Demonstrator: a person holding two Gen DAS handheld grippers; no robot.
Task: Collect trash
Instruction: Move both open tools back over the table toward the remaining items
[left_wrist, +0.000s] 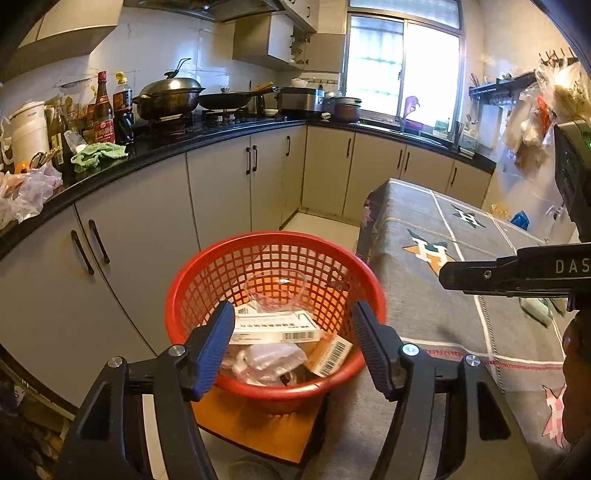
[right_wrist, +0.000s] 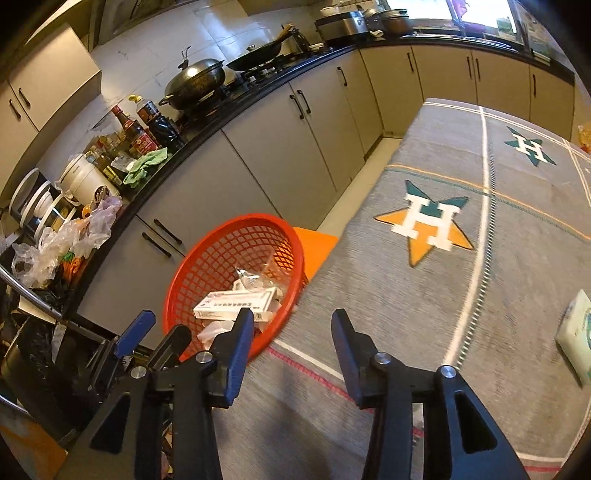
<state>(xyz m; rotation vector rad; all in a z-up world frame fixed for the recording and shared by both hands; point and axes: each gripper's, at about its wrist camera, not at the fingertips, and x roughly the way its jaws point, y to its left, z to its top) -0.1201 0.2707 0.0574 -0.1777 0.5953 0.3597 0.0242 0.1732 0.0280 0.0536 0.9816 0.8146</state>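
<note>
Beyond the left gripper at twelve o'clock, the red basket holds boxes, both grippers' jaws apart and empty.

We see a red basket of glossy moulded plastic lattice holding a white printed cardboard box and crinkled clear plastic film. At right, the table cloth is matt, coarse woven fabric. The far countertop is glossy black.
</note>
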